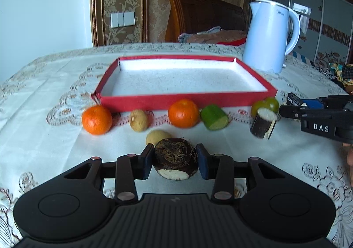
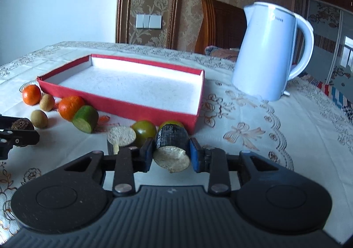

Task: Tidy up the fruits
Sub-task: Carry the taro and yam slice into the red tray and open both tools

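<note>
My left gripper (image 1: 175,160) was clamped on a dark hairy taro chunk (image 1: 175,158), pads touching both sides, cut white face toward me. Just past it at 12 sat a small tan fruit (image 1: 157,136), w/ another tan fruit (image 1: 138,120) behind at 11. Far left at 10 lay an orange (image 1: 96,120); a 2nd orange (image 1: 183,112) sat at 12, touching a green cut piece (image 1: 214,117) at 1. All of these lined the near wall of the red tray (image 1: 185,100), which blocked the straight path fwd. At 2 stood a dark-skinned cane piece (image 1: 263,123) w/ two green citrus (image 1: 265,105) right behind it.

My right gripper (image 2: 171,152) was pinched on another dark cane piece (image 2: 172,145), pale cut end facing me. It sat near the tray's near right corner (image 2: 196,118). The white kettle (image 2: 268,53) stood at 1–2, well apart from the tray, on the lace tablecloth (image 2: 253,135).
</note>
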Demonstrator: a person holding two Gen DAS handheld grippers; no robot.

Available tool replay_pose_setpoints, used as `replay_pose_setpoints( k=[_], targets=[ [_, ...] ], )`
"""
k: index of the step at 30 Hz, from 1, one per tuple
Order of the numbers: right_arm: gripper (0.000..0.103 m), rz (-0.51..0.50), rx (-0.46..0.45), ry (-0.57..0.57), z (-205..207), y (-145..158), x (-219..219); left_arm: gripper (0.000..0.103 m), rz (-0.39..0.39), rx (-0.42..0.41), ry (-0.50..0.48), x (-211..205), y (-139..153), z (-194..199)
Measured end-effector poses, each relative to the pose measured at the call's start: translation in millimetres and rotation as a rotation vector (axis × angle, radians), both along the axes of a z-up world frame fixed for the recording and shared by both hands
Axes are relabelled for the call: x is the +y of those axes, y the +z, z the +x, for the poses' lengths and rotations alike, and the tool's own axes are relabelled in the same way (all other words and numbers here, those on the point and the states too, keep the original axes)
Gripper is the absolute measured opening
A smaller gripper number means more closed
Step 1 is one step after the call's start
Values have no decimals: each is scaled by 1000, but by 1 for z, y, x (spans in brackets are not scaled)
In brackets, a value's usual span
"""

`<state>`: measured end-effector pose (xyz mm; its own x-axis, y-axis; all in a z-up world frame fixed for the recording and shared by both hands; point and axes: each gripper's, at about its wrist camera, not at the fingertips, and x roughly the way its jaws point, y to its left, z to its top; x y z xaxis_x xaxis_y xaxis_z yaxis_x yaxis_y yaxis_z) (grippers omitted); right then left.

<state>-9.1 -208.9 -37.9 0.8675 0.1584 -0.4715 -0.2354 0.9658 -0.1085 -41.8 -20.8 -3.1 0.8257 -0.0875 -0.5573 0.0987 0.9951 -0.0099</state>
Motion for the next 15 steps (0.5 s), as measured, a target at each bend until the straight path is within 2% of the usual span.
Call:
replay_pose_setpoints(
  k=[7, 11, 15],
  targets=[
    [31, 0, -56, -5, 14, 22, 9, 40, 60, -70, 1, -14, 26, 24],
    [31, 16, -57, -21, 34, 26, 15, 40, 84, -87, 0, -24, 29, 47],
    [31, 27, -33, -35, 59, 24, 20, 40, 75, -100, 19, -26, 33, 72]
  ],
)
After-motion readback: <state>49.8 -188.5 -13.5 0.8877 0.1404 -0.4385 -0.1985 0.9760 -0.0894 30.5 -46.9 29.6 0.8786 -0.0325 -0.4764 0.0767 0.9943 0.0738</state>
